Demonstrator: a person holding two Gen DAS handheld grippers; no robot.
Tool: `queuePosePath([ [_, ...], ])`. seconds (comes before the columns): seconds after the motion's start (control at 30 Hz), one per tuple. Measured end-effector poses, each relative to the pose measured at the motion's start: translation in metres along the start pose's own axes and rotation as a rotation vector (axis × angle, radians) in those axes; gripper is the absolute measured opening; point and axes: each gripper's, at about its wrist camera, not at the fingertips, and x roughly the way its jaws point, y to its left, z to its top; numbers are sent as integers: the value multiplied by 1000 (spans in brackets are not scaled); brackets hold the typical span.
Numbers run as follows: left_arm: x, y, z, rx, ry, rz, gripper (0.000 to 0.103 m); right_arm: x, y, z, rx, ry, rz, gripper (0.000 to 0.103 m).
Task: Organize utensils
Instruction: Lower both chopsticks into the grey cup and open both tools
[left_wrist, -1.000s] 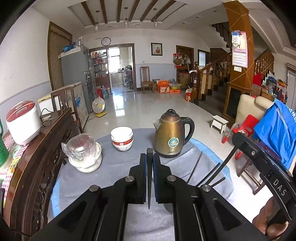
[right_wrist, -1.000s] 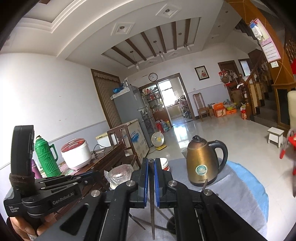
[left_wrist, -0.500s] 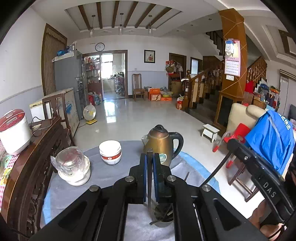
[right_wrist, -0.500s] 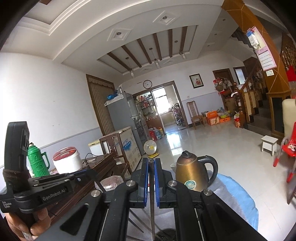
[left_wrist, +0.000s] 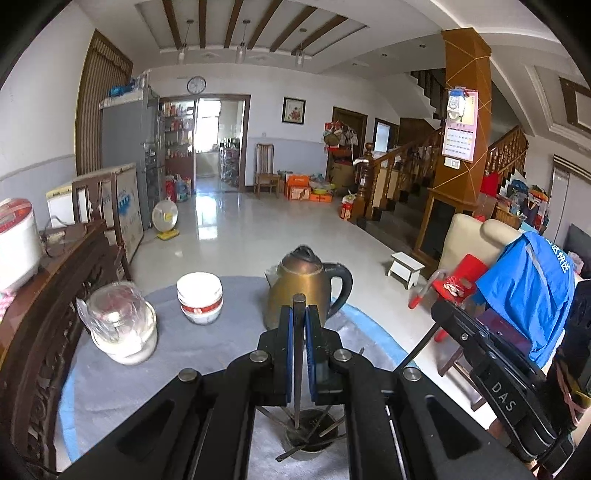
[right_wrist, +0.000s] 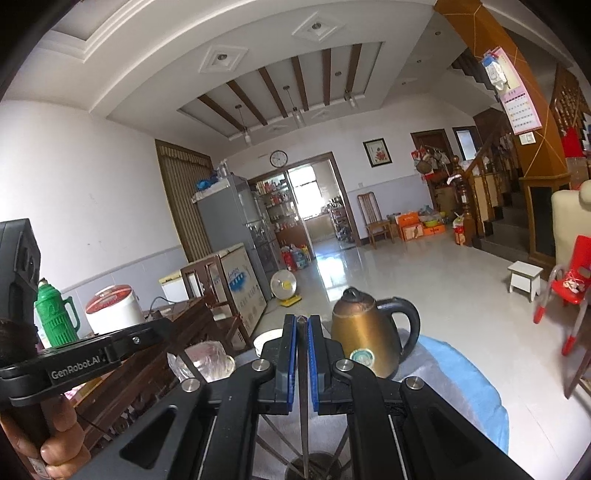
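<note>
My left gripper (left_wrist: 299, 314) is shut on a dark chopstick (left_wrist: 297, 369) held upright, its lower end inside a small metal cup (left_wrist: 312, 439) that holds several other chopsticks. My right gripper (right_wrist: 302, 325) is shut on another dark chopstick (right_wrist: 303, 406), also upright, its tip reaching down into the same cup (right_wrist: 314, 467). The right gripper's body shows at the right of the left wrist view (left_wrist: 491, 369). The left gripper's body shows at the left of the right wrist view (right_wrist: 85, 354).
On the grey-covered round table (left_wrist: 229, 332) stand a brass kettle (left_wrist: 303, 288), stacked white bowls (left_wrist: 200, 297) and a wrapped glass jar on a white bowl (left_wrist: 120, 325). A carved wooden chair back (left_wrist: 44, 317) is at the left; a rice cooker (right_wrist: 112, 308) and green thermos (right_wrist: 55, 319) stand behind.
Both grippers have risen and drawn back toward the cup, each holding its chopstick. The cup has come into view below the fingers, and the chopstick ends now sit in it.
</note>
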Motion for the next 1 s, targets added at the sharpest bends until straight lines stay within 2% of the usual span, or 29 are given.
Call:
queuePosePath([
  [0.27,24,6,-27,-66,77,-23,7,4,-6,-20,24,50,-9,7],
  [0.57,27,8,-45,-97,117,-34,7,6,3,-37,16,88,-12,7],
  [1.0,17,8,-70,-75,171,28,8,14,-4,-66,45,166,-58,7],
])
